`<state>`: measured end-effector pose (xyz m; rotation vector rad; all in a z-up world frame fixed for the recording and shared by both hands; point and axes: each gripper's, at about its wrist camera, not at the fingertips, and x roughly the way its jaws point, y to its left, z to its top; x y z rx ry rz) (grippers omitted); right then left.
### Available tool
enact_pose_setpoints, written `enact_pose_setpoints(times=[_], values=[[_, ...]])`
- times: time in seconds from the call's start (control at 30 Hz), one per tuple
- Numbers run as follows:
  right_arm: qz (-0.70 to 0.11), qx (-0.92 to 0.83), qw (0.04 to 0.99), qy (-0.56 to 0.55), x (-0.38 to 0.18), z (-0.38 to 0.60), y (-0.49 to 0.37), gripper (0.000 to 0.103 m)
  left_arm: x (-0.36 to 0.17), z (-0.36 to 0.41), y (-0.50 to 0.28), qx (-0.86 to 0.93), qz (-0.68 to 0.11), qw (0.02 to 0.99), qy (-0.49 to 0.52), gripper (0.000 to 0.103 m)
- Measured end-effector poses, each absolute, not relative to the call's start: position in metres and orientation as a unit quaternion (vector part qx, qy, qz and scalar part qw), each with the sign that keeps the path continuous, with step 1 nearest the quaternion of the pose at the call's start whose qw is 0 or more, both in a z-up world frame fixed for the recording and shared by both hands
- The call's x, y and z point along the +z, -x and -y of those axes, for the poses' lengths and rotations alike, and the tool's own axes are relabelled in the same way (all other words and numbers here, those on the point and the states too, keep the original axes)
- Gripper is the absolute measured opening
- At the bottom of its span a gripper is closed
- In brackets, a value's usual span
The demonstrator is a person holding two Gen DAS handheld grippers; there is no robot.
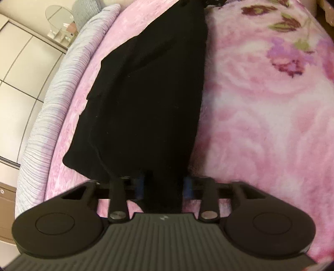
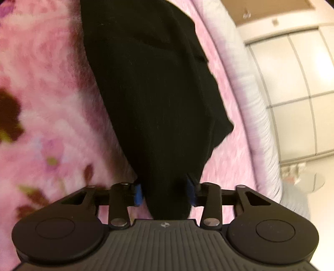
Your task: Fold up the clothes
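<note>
A black garment (image 1: 146, 100) lies stretched lengthwise over a pink flowered blanket (image 1: 261, 116) on a bed. My left gripper (image 1: 163, 185) is shut on one end of it, the cloth bunched between the blue pads (image 1: 138, 185). In the right wrist view the same black garment (image 2: 154, 93) runs away from my right gripper (image 2: 166, 191), which is shut on its other end between the blue pads (image 2: 137, 195). The cloth hides the fingertips of both grippers.
The bed's edge with a pale ribbed cover (image 1: 48, 116) curves along the left; it also shows at the right in the right wrist view (image 2: 256, 108). Beyond it are a tiled floor (image 1: 18, 68) and a small round glass table (image 1: 59, 14).
</note>
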<state>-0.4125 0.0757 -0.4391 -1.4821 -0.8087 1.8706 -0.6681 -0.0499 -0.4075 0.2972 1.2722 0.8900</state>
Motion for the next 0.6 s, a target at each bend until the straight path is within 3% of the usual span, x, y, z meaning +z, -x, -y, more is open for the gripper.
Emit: enact_pose_setpoints(times=[0.07,0.23,0.6], values=[[0.318,0.711,0.308,0.547,-0.446,-0.078,0.412,0.023,-0.413,0.054,0.666,0.394,-0.575,0.699,-0.159,0.013],[0.316,0.726,0.321,0.519,-0.440,-0.072,0.402,0.009,-0.410,0.062,0.675,0.401,-0.559,0.704,-0.178,0.008],[0.318,0.726,0.320,0.519,-0.421,0.062,0.382,0.008,-0.395,0.161,0.677,0.414,-0.524,0.726,-0.162,0.007]])
